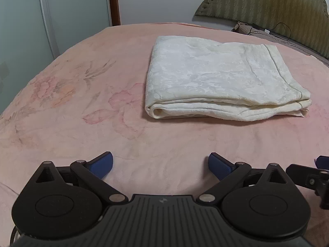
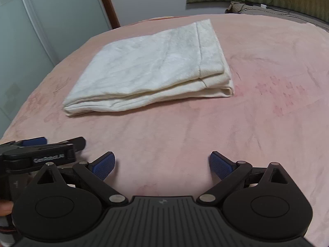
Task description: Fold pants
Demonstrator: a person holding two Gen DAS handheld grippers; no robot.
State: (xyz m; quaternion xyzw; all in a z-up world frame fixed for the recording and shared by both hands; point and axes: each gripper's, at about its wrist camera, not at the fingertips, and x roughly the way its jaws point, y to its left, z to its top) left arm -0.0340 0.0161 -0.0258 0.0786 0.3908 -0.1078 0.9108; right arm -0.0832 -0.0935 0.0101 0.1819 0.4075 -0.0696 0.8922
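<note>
1. Nearest in the left wrist view, the left tool [image 1: 160, 165] sits at 6 o'clock with its blue-padded fingers [image 1: 102, 164] spread wide and nothing between them; it is released over the pink bedspread [image 1: 72, 113].
2. In the right wrist view, the right tool [image 2: 162, 164] fills the same 6 o'clock spot, its blue fingers [image 2: 221, 165] also spread apart and empty, so it too is released.
3. Each tool shows up in the other's view: part of the right tool appears at the 4 o'clock edge of the left view, and the left tool lies at 8 o'clock in the right view, just beside the right one, with a bit of a person's hand [image 2: 5, 206] at the left edge.
4. Beyond both tools, apart from them, the pants [image 1: 216, 78] lie on the bed as a cream-white folded bundle, layers stacked, with a hem seam showing along the right end. In the left view they sit toward 1 o'clock; in the right view the pants [image 2: 148, 65] sit toward 11 o'clock.
5. Neither tool touches the pants.
6. Farther back, at 2 o'clock, a padded green headboard [image 1: 277, 4] stands at the bed's end with a dark cable [image 1: 281, 28] in front of it.
7. At 10 o'clock, a pale sliding door [image 2: 51, 20] and a brown wooden frame [image 2: 109, 6] stand past the bed's far edge.
</note>
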